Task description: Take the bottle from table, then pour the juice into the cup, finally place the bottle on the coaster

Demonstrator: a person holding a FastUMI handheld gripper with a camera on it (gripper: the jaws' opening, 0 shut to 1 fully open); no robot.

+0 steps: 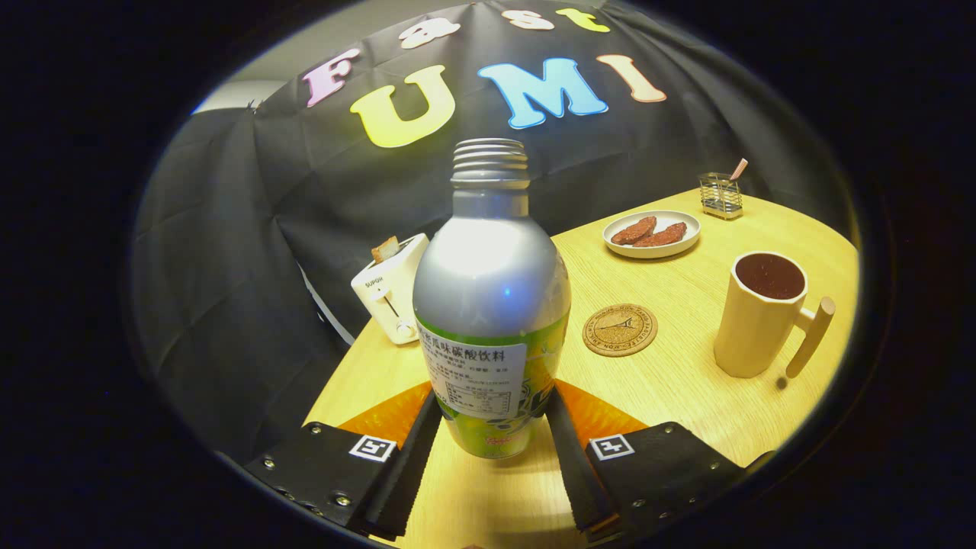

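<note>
Gripping the bottle low on both sides, the hand-held gripper keeps it upright over the bench; coaster at two o'clock, cup farther right.

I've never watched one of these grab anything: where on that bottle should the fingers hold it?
On the labelled lower body of the bottle, from the side, level. It stands upright with straight walls there, while the shoulder and threaded neck narrow. The gripper already has a finger against each side of it down low.
</note>
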